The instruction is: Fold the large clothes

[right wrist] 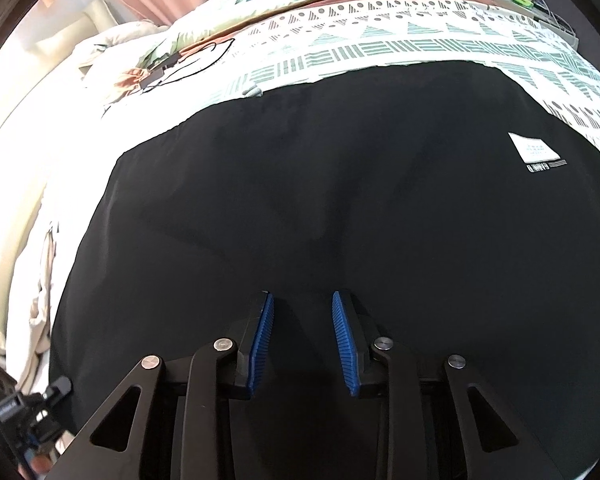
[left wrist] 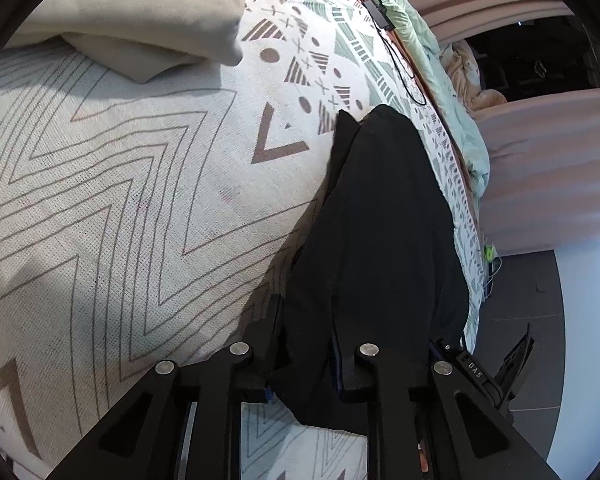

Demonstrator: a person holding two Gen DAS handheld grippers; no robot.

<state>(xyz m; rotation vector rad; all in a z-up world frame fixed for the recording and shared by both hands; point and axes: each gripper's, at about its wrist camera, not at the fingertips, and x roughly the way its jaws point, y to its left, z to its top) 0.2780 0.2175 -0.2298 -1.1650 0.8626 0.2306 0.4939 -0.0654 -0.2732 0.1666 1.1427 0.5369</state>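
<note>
Right now the big black garment (right wrist: 340, 208) lies spread flat on the bed (left wrist: 112, 184), on top of a sheet with zigzag lines and little shapes.

The left gripper (left wrist: 306, 344) has black cloth bunched between its fingers (left wrist: 266, 340). The cloth hides the blue pads, so the fingers look closed on the edge of the garment, and that edge looks lifted a little off the sheet. From there the cloth runs away from the fingers in a long dark strip, straight ahead and a bit to the right, near the side of the bed.

The right gripper (right wrist: 303, 340) is different. Its fingers (right wrist: 262, 344) are apart, with a clear gap between the two blue pads, and nothing is in them. The garment fills almost all of this view under and ahead of them. I cannot tell if the tips touch the cloth or hang just above it. A white label (right wrist: 534, 148) sits far off to the right, near one edge of the cloth.

So the thing that matters is this: the left side has a hold on the cloth, and the right side does not. The long way of the garment looks to run across in front of the right gripper. I think the right fingers need to come down and pinch the near edge, so both sides can lift together and carry the cloth over.

A folded cream cloth (left wrist: 140, 12) waits at the far end of the bed, well apart.
</note>
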